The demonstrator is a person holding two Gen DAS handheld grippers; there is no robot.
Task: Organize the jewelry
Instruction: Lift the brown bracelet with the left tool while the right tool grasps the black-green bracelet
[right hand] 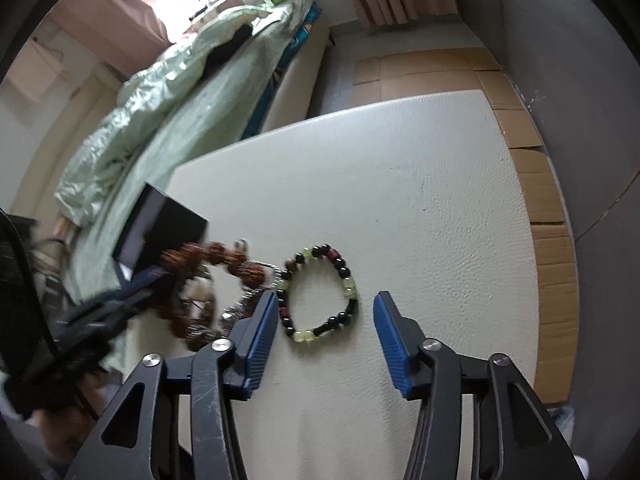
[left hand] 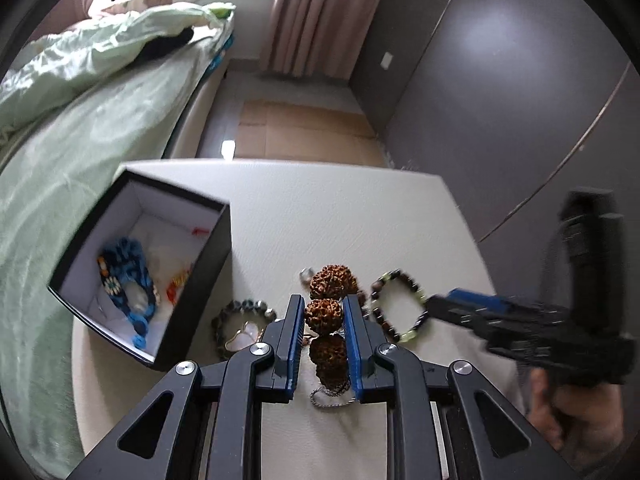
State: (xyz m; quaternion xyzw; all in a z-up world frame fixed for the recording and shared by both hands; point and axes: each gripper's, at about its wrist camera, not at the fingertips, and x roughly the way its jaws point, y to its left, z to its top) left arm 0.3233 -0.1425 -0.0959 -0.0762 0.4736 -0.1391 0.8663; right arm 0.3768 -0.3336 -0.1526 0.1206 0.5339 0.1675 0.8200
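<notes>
Jewelry sorting: grip and snag hazards at the black box

Jewelry already sorted, a blue beaded piece (left hand: 130, 280) among it, lies inside the open black box (left hand: 200, 280), which stands at the table's (left hand: 340, 208) left edge beside the bed.

Just right of the box, a dark bead bracelet with a pale pendant (left hand: 240, 326) lies on the table. If I swing low toward the box, the load could drag it.

Further right of the box, my left gripper (left hand: 323, 316) is closed on the brown seed bracelet (left hand: 325, 314), the pads pressing one knobbly bead. Hazard: rounded beads can roll out of a narrow pinch. A thin chain (left hand: 328, 396) lies under the strand and may snag and come along.

Farthest right of the box, my right gripper (right hand: 326, 312) stands open around the black-and-green bracelet (right hand: 320, 292), which lies flat, the left pad at its rim. Hazard: closing off-centre could skid the loop away instead of pinching it.
</notes>
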